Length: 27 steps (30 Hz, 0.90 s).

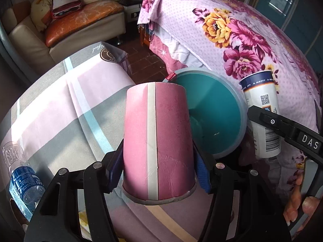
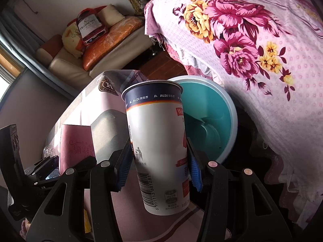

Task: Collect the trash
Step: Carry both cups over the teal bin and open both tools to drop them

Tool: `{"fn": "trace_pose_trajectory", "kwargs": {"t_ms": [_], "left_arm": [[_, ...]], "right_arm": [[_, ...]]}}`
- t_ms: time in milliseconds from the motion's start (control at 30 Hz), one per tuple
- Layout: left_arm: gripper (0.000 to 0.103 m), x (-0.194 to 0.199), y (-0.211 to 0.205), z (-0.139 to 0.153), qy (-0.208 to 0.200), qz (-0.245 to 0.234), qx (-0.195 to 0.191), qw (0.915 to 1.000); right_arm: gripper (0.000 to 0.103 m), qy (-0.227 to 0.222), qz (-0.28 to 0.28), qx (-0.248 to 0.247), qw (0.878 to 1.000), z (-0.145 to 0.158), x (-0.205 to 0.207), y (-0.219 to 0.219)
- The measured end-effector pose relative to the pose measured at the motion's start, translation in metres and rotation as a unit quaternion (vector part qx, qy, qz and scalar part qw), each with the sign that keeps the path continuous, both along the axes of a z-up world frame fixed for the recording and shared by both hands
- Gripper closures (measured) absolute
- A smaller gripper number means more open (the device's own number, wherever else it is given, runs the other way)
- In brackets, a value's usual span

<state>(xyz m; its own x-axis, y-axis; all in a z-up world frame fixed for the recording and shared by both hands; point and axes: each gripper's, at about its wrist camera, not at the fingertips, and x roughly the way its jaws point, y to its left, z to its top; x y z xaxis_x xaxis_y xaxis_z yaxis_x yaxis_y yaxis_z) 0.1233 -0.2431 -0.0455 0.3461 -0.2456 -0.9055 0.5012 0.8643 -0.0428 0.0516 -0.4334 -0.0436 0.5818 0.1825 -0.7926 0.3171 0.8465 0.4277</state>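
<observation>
My left gripper (image 1: 158, 171) is shut on a pink paper cup (image 1: 157, 141), held upside down over the table, just left of the teal bin (image 1: 218, 113). My right gripper (image 2: 159, 167) is shut on a white ALDI cup (image 2: 159, 149), upright and tilted, in front of the bin (image 2: 210, 121). The white cup also shows in the left wrist view (image 1: 262, 113), at the bin's right rim. The pink cup shows in the right wrist view (image 2: 76, 147) at lower left. The bin's inside looks empty where it shows.
A plastic water bottle (image 1: 22, 181) lies on the checked tablecloth (image 1: 60, 104) at the left. A bed with a floral cover (image 1: 242, 40) lies right of the bin. A sofa (image 1: 50, 30) stands at the back left.
</observation>
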Motion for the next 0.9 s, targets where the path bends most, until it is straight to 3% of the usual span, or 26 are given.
{"fn": "trace_pose_trajectory", "kwargs": {"t_ms": [333,400,433,533,900], "left_arm": [[0.036,0.017,-0.035,-0.024,0.019,-0.007,-0.011,0.9997],[0.029,0.017,-0.035,-0.026,0.024,-0.009,-0.01,0.9996],[0.022,0.017,-0.035,-0.027,0.022,-0.008,-0.006,0.9997],[0.016,0.014,-0.029,-0.024,0.01,-0.004,0.001,0.9999],[0.011,0.005,0.015,-0.009,0.021,0.032,-0.013,0.9992]], "right_arm": [[0.055,0.016,-0.021,-0.003,1.0,-0.018,0.003,-0.021],[0.055,0.02,-0.021,-0.004,1.0,-0.02,0.005,-0.021],[0.055,0.022,-0.02,-0.004,1.0,-0.021,0.005,-0.02],[0.055,0.025,-0.021,-0.002,0.999,-0.023,0.007,-0.017],[0.055,0.042,-0.012,-0.01,0.999,-0.03,0.018,-0.006]]}}
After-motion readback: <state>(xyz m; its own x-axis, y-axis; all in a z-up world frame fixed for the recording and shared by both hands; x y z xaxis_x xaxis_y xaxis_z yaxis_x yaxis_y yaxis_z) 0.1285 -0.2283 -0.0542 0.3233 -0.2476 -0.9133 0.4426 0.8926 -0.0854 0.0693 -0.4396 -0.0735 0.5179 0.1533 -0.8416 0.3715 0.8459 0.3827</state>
